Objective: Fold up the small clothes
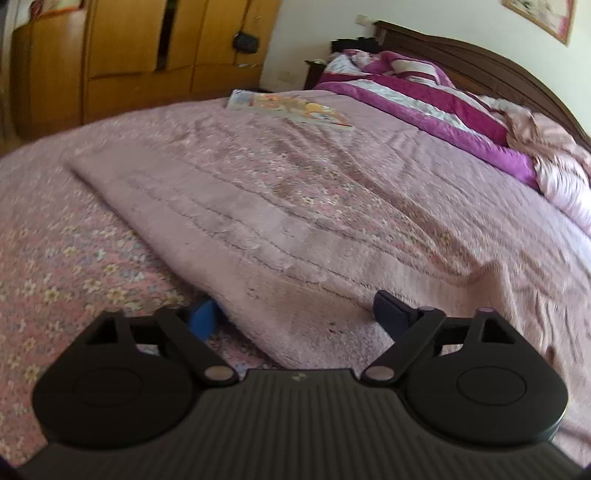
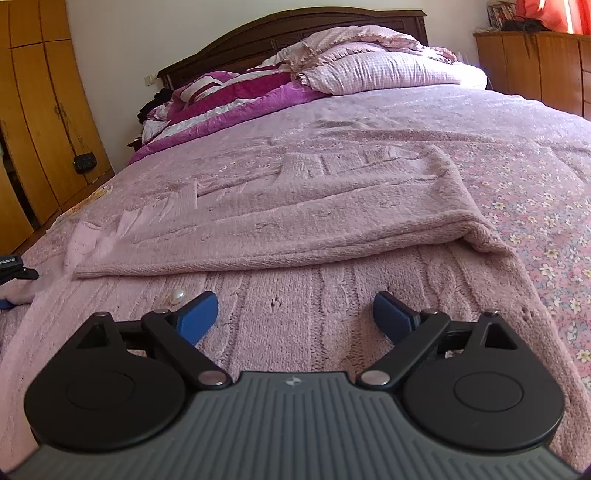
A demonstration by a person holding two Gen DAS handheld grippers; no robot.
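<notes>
A pink knitted garment [image 1: 258, 221] lies flat on the flowered bedspread [image 1: 55, 258]. In the left wrist view my left gripper [image 1: 295, 314] is open wide at the garment's near corner. Its blue left finger [image 1: 202, 316] is partly hidden under the knit edge, and the dark right finger [image 1: 389, 312] rests on top. In the right wrist view the same garment [image 2: 314, 206] shows a folded-over upper layer above a cable-knit lower layer. My right gripper [image 2: 295, 314] stands open just over that lower layer with nothing pinched. A pearl button [image 2: 177, 295] sits beside its left finger.
A picture book [image 1: 291, 109] lies farther up the bed. A magenta quilt [image 1: 424, 99] and checked pillows [image 2: 369, 70] are heaped by the dark headboard [image 2: 295, 26]. Wooden wardrobes [image 1: 129, 55] stand left, and a low cabinet [image 2: 535, 62] stands right.
</notes>
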